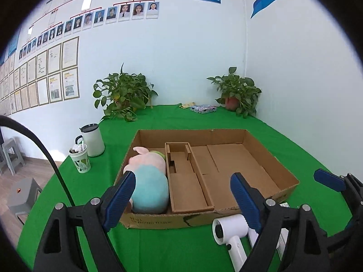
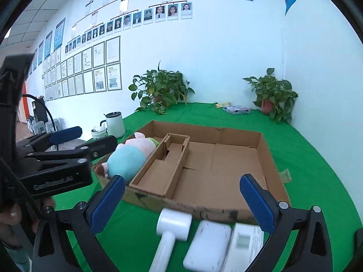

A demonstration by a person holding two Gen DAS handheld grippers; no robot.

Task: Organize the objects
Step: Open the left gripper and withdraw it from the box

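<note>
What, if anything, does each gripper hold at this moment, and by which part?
Nothing is held. The left gripper and the right gripper both stand open and empty above the green table; the plush toy lies in the cardboard box.

Green-covered table bears cardboard box, hairdryer, kettle, cup, two plants

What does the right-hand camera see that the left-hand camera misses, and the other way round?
Only the right wrist view shows the white rounded case and the labelled white box lying in front of the cardboard box, plus a person's fingers at the left edge.

Only the left wrist view shows the grey stools on the wooden floor.

Both show the cardboard box, the plush pig in its left compartment, the white hair dryer, the white kettle and two potted plants. Both grippers are open.
</note>
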